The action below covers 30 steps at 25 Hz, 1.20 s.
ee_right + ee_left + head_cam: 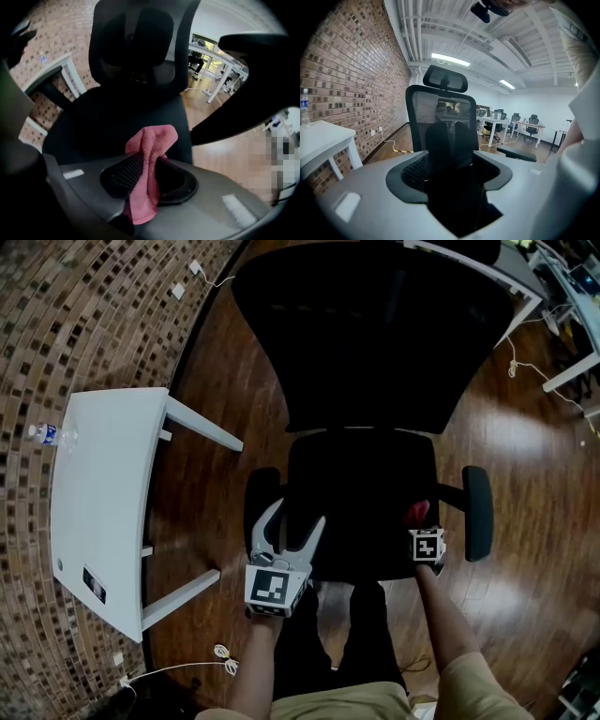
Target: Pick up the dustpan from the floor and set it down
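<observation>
Two grippers: I hold the left gripper (pixel 292 521) and the right gripper (pixel 425 527) over the seat of a black office chair (pixel 361 488).
Left fingers (pixel 437 140): slightly apart, nothing between them.
Right fingers: clamped on a pink cloth (pixel 152 145) that droops over them.
Dustpan: in none of my views; I can't say where on the floor (pixel 525 456) it lies.
Handling, my guess: light, stiff, smooth plastic; best taken by the handle, close to the pan, so it doesn't swing.
Snag: the right side is occupied, so the left would likely take it.
Counter: white counter (pixel 103 484) off to the left, a bottle (pixel 44 434) at one corner.
</observation>
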Motion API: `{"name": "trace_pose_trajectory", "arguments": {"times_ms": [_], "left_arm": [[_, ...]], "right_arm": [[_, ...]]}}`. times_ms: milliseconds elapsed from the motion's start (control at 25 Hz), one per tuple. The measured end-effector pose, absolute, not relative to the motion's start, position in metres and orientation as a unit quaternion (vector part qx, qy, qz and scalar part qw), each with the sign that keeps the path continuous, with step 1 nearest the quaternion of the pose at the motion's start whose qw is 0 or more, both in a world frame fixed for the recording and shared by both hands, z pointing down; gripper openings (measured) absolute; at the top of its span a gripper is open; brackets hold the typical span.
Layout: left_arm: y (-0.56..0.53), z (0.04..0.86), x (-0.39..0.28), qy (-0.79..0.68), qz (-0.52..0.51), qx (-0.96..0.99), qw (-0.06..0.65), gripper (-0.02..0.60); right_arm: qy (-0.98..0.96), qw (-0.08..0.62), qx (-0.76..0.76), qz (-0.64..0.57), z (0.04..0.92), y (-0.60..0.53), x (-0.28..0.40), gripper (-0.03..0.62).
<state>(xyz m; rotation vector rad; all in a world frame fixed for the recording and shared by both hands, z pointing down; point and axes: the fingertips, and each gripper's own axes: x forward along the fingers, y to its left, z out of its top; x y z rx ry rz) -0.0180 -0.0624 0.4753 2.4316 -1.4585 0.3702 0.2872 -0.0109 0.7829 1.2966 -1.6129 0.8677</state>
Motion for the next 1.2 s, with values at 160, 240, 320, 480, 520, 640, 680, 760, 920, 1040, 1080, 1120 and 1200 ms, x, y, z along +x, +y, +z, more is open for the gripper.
{"name": "trace_pose_trajectory", "arguments": {"times_ms": [160,240,320,480,520,640,680,760,920,1040,1080,1120,1200], "left_arm": [[-0.053,0.468,-0.047,-0.527,0.127,0.827,0.150,0.264],[-0.048,0.464,-0.057,-0.534,0.129,0.822,0.151,0.264],[-0.044,0.459,-0.064,-0.533,0.133,0.823,0.143,0.263],[-0.031,0.449,-0.079,-0.527,0.150,0.828,0.122,0.261],[-0.028,0.450,-0.085,-0.528,0.154,0.826,0.122,0.261],[-0.026,0.455,-0.096,-0.534,0.166,0.819,0.126,0.259],[-0.026,0.458,-0.096,-0.535,0.170,0.818,0.128,0.258],[-0.027,0.463,-0.087,-0.530,0.171,0.820,0.132,0.256],[-0.037,0.469,-0.055,-0.511,0.170,0.833,0.129,0.258],[-0.048,0.470,-0.034,-0.498,0.162,0.843,0.127,0.257],[-0.051,0.470,-0.028,-0.495,0.160,0.845,0.125,0.256],[-0.053,0.471,-0.022,-0.492,0.159,0.847,0.124,0.256],[-0.055,0.471,-0.013,-0.489,0.161,0.849,0.122,0.257]], "right_arm": [[-0.723,0.316,0.447,0.421,0.777,0.000,0.158,0.089],[-0.750,0.276,0.396,0.452,0.770,0.013,0.085,0.089],[-0.773,0.241,0.344,0.476,0.761,0.026,0.016,0.091],[-0.815,0.255,0.240,0.461,0.760,0.063,-0.088,0.091],[-0.818,0.270,0.234,0.451,0.768,0.069,-0.098,0.091],[-0.815,0.289,0.261,0.430,0.783,0.066,-0.090,0.089],[-0.809,0.297,0.279,0.423,0.787,0.061,-0.074,0.089],[-0.781,0.323,0.332,0.420,0.796,0.052,-0.018,0.089],[-0.712,0.340,0.433,0.436,0.813,0.040,0.134,0.087],[-0.693,0.363,0.479,0.398,0.805,0.028,0.229,0.087],[-0.688,0.372,0.491,0.384,0.801,0.026,0.254,0.087],[-0.682,0.381,0.502,0.373,0.797,0.025,0.275,0.086],[-0.668,0.399,0.518,0.355,0.789,0.031,0.305,0.086]]}}
